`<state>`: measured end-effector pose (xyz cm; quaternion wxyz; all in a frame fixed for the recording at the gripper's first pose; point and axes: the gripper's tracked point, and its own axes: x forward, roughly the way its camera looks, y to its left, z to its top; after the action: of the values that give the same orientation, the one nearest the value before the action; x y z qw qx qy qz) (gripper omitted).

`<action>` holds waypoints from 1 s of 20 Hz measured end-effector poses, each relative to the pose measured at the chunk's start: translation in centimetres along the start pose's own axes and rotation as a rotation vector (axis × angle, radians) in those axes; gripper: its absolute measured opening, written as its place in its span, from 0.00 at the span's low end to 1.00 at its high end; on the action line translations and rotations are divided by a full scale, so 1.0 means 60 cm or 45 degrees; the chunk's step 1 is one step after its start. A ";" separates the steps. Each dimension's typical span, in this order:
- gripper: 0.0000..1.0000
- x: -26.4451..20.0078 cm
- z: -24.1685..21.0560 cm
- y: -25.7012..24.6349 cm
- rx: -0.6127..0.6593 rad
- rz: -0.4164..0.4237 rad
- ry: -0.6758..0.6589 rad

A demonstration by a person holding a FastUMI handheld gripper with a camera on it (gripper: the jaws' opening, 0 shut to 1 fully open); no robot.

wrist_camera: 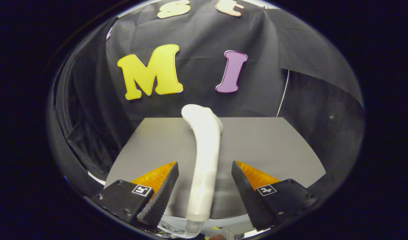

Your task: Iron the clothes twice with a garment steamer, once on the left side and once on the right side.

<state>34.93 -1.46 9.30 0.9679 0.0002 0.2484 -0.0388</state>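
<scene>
Your gripper (204, 181) stands apart, the garment steamer (204, 160) lying between its fingers on the grey table (264, 140), ungrasped. Both ironing passes look still ahead; no garment nearby.

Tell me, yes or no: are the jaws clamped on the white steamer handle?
No: the steamer stands between the open jaws of the gripper, with a gap on each side.
</scene>
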 end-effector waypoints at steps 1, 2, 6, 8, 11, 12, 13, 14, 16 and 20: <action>0.95 0.010 -0.002 -0.004 0.006 -0.010 0.020; 0.91 0.013 -0.010 -0.006 0.014 -0.013 0.051; 0.67 0.028 -0.034 -0.001 0.010 -0.043 0.132; 0.58 0.026 -0.033 0.009 0.014 -0.042 0.133; 0.45 0.027 -0.029 0.009 0.063 -0.061 0.107; 0.43 0.026 -0.029 0.011 0.087 -0.060 0.102; 0.40 0.024 -0.030 0.014 0.111 -0.049 0.102; 0.39 0.023 -0.034 0.018 0.134 -0.038 0.109; 0.37 0.012 -0.037 0.028 0.147 -0.027 0.090; 0.36 -0.071 -0.015 0.071 0.153 -0.002 -0.067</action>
<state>31.07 3.12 10.49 0.9723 0.0572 0.2202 -0.0545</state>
